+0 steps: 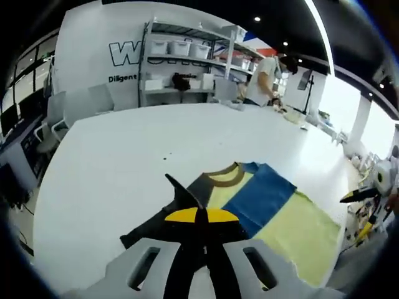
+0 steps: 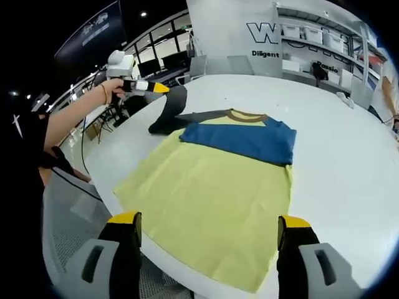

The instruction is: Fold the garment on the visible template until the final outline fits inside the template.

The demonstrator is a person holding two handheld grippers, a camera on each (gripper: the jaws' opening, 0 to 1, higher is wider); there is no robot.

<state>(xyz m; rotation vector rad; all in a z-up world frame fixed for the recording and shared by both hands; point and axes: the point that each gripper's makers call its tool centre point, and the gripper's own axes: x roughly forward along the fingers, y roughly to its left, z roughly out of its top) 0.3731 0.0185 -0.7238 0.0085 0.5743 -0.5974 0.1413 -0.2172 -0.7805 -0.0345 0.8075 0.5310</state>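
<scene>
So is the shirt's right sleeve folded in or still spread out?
Folded in: the blue sleeve lies across the shirt chest.

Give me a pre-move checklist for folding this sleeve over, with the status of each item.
1. Left claw shut on the dark sleeve: ok, the sleeve is lifted off the white table.
2. Right claw open and free: ok, wide open above the yellow hem, holding nothing.
3. T-shirt lies flat: ok for the yellow body; the blue band is already folded across the chest.
4. Whole garment on the table: not ok, the bottom hem overhangs the near edge.
5. Template outline visible: cannot tell, no outline shows around the shirt.
</scene>
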